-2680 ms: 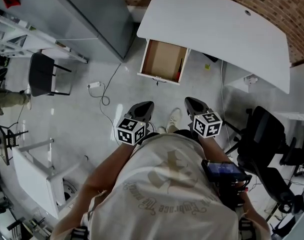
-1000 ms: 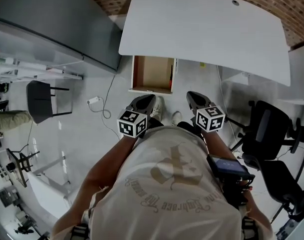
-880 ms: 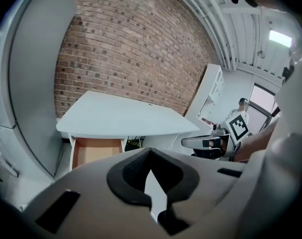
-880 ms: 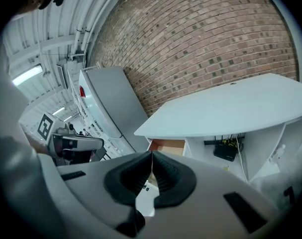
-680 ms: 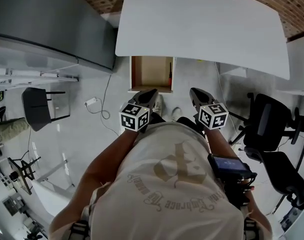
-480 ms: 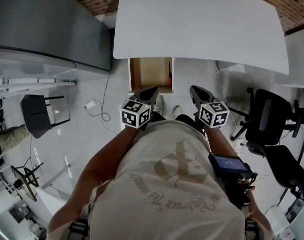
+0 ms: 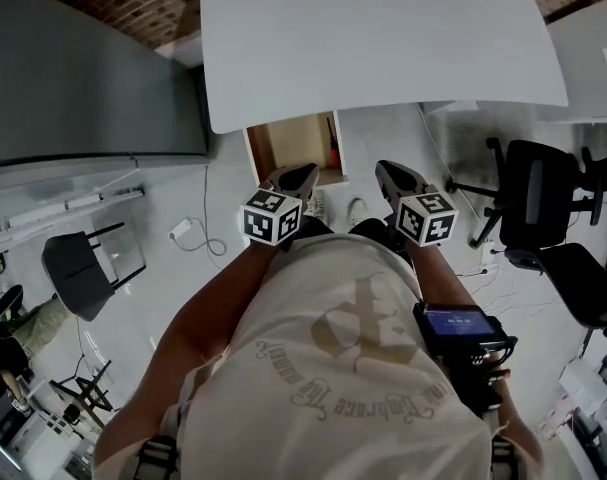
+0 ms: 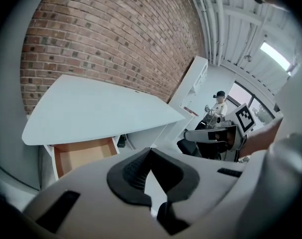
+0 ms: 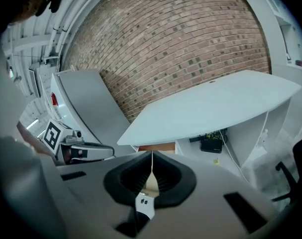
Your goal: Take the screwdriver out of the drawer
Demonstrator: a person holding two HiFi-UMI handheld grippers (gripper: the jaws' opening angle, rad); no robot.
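The white desk (image 7: 383, 38) fills the top centre of the head view. The drawer (image 7: 288, 144) stands pulled out from under its near edge, just above the middle of the frame. The drawer has a white rim and a bare brown inside.

The screwdriver (image 7: 333, 154) lies in the drawer against the wall at the picture's right, running lengthwise front to back. It shows only as a thin streak, reddish over most of its length and darker at one end. It is too small to tell handle from blade.

Both grippers are held low in front of the person's body, pointing toward the drawer and clear of it. The left gripper (image 7: 301, 174) has its tips just below the drawer's front edge. The right gripper (image 7: 386, 171) is beside it toward the picture's right, over bare floor (image 7: 183, 203).

In the left gripper view, the left gripper (image 8: 150, 152) has its dark pads meeting at the tips with nothing between them. The open drawer (image 8: 86, 154) sits at lower left under the desk (image 8: 96, 108), in front of a brick wall (image 8: 106, 39).

In the right gripper view, the right gripper (image 9: 151, 156) is likewise closed tip to tip and empty. A sliver of the brown drawer (image 9: 156, 147) shows just above its pads.

A black office chair (image 7: 538, 203) stands at the right of the head view.
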